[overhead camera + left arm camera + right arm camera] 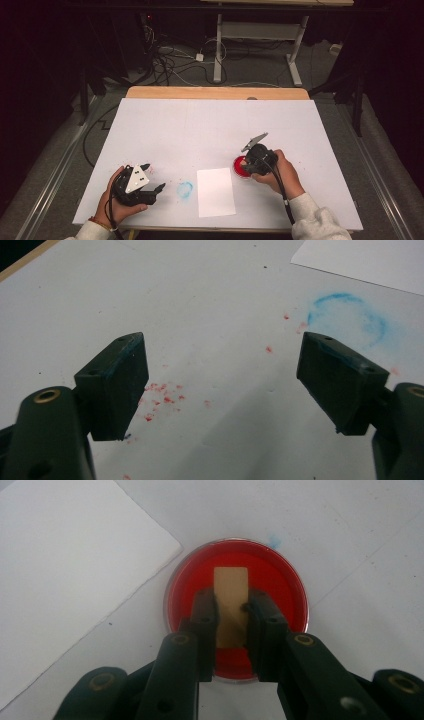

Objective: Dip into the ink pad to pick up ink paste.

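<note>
A round clear dish of red paint (pixel 270 570) (pixel 240 167) sits on the white table cover, right of a white sheet of paper (pixel 215 192) (pixel 65 570). My right gripper (pixel 233 607) (pixel 248 162) is shut on a flat tan wooden block (pixel 231 587), holding it over the red dish; I cannot tell whether the block touches the paint. My left gripper (pixel 222 377) (pixel 152 180) stands open near the table's front left, with nothing between its jaws. A blue ring-shaped smudge (pixel 350 315) (pixel 185 189) lies between the left gripper and the paper.
Small red paint flecks (pixel 160 400) dot the cover beneath the left gripper. The white cover (pixel 210 125) spans a wooden table (pixel 215 92). Beyond the far edge are desk legs (pixel 218 50) and cables (pixel 170 60) on the floor.
</note>
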{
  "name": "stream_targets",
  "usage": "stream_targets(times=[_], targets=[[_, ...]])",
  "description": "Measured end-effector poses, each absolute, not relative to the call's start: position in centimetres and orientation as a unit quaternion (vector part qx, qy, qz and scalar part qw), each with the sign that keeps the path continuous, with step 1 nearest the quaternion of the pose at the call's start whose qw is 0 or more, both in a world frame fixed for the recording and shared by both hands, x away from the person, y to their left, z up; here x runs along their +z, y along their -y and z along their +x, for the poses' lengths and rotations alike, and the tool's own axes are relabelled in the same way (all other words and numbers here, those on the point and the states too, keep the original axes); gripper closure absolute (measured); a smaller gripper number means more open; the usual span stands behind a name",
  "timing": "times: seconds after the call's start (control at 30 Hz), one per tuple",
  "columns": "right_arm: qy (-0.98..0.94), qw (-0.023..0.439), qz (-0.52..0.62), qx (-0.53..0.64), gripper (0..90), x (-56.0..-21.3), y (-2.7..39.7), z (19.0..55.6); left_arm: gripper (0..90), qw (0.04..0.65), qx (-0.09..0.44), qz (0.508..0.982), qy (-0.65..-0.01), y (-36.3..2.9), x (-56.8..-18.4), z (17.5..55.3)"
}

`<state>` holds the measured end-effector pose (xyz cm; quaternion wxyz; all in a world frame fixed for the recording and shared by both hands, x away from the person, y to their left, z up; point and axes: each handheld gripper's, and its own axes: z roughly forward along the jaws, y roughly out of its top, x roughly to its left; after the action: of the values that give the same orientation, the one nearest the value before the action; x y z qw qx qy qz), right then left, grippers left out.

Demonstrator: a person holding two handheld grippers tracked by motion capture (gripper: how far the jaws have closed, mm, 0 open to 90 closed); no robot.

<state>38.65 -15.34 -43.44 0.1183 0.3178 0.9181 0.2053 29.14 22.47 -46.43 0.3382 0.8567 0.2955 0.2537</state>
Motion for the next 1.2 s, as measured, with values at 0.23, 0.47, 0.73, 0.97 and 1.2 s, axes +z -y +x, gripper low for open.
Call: stream_targets(times=[0.23, 0.47, 0.73, 0.97, 1.2], targets=[[-0.919, 0.122, 0.317, 0.201, 76.1, -43.51, 15.23, 38.53, 19.8, 0.337, 0.254, 0.858, -0.293, -22.36, -46.42, 29.11], [-0.92, 0.124, 0.316, 0.198, 76.1, -43.52, 15.11, 38.51, 19.8, 0.335, 0.254, 0.859, -0.292, -22.29, -46.48, 29.18], [-0.925, 0.141, 0.304, 0.181, 76.0, -43.48, 14.63, 38.32, 19.8, 0.334, 0.254, 0.86, -0.292, -22.28, -46.46, 29.19], [-0.923, 0.139, 0.308, 0.185, 76.0, -43.59, 14.78, 38.34, 19.8, 0.334, 0.254, 0.86, -0.291, -22.29, -46.43, 29.17], [-0.921, 0.127, 0.309, 0.198, 75.9, -43.66, 15.19, 38.47, 19.8, 0.337, 0.256, 0.857, -0.294, -22.43, -46.35, 29.11]])
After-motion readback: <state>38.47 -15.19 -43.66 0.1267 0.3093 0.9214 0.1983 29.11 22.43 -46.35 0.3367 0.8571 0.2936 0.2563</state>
